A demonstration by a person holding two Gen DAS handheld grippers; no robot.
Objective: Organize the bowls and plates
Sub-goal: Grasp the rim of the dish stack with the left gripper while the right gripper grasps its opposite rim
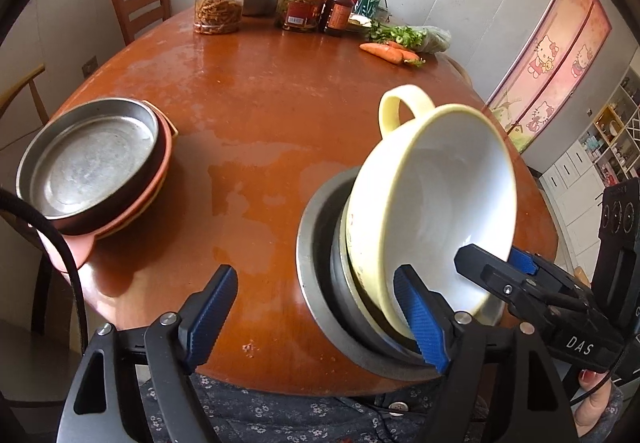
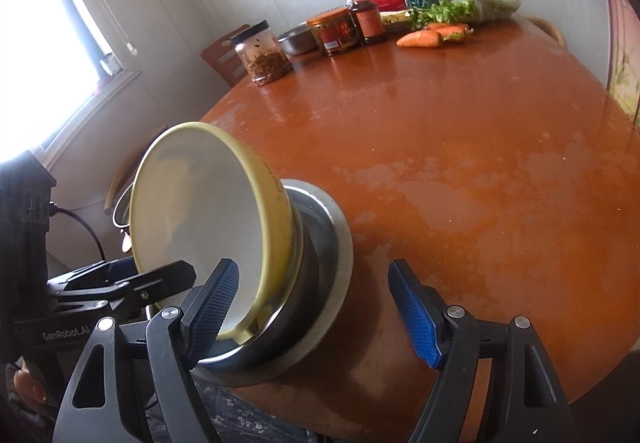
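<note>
A yellow bowl with a white inside and a loop handle (image 1: 436, 199) is tilted steeply in a stack of steel bowls (image 1: 320, 279) at the table's near edge. In the left wrist view a second gripper (image 1: 502, 269) comes in from the right and is shut on the yellow bowl's rim. My left gripper (image 1: 320, 311) is open, its right finger just beside the bowl stack. In the right wrist view, the yellow bowl (image 2: 200, 219) leans left in the steel bowls (image 2: 320, 267), a gripper (image 2: 160, 275) clamps its rim, and the own gripper (image 2: 316, 307) is open.
A stack of plates topped by a steel plate (image 1: 92, 163) sits at the table's left edge. Jars (image 1: 220, 1), bottles, a steel basin and carrots (image 1: 384, 51) stand at the far side. The round brown table (image 1: 260, 115) has chairs behind it.
</note>
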